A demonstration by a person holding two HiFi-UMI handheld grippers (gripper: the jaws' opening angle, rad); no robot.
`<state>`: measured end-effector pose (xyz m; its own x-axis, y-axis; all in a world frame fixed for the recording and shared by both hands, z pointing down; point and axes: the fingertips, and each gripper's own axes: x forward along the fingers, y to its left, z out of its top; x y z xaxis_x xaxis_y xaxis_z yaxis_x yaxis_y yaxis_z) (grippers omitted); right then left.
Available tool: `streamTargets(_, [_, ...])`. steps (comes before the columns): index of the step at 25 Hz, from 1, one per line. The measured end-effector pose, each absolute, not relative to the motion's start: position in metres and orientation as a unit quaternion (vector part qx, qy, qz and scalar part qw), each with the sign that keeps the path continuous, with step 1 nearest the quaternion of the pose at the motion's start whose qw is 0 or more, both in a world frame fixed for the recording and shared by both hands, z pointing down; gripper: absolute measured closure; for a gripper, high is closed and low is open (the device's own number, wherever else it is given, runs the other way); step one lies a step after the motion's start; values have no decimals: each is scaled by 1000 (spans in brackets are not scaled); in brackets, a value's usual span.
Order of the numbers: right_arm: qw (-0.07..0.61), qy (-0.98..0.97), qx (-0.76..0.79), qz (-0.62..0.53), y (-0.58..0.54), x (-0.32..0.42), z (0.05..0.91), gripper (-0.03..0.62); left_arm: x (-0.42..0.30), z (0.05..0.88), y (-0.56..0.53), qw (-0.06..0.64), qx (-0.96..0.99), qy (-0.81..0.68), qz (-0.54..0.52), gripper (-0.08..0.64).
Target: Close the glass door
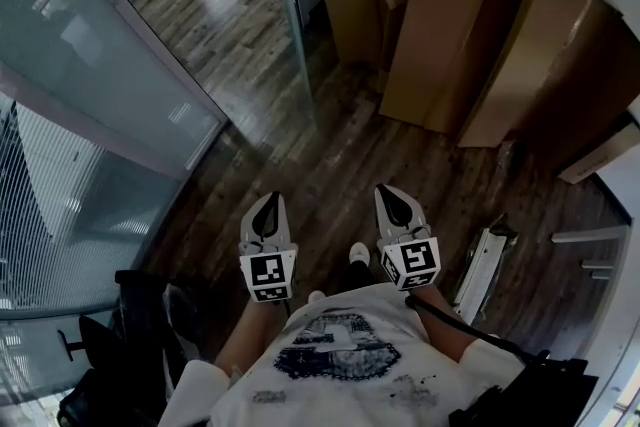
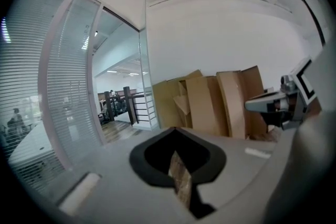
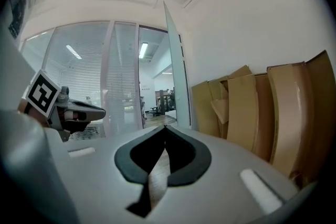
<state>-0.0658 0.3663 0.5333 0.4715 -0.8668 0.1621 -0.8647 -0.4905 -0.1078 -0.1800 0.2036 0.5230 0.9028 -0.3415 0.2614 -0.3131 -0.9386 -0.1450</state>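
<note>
**Holding both grippers shut, well short of the open glass door**

Across most of the head view, dark plank floor [image 1: 330, 165]. Filling the left side, a curved glass wall [image 1: 90, 115] lined with fine horizontal blinds. At upper right, leaning against a white wall, several tall cardboard sheets [image 1: 470, 25] side by side.

Between glass wall and cardboard, at upper centre, the glass door [image 1: 297, 35]. Standing open and seen almost edge-on, with more floor and office furniture showing through the gap on its left. In the right gripper view, rising just right of centre as a thin tilted glass door [image 3: 178, 86], well apart from both tools.

Along the bottom edge of the head view, a white printed shirt [image 1: 340, 365]. Just above it, side by side, the left gripper [image 1: 270, 198] and the right gripper [image 1: 389, 188], each pointing up the frame toward the doorway.

In the left gripper view, left gripper [image 2: 176, 128] closed to a point, with nothing between the jaws. In the right gripper view, right gripper [image 3: 165, 127] likewise closed and empty.
</note>
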Motion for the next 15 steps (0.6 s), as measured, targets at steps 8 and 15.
streamTargets(8, [21,518,-848,-107,368,-12,540,584,-125,520,206,55,-970,178,-154,557])
streamTargets(15, [32,521,-846,-109,369,24,546,584,-94,519,202,63,-967,193,-154,558])
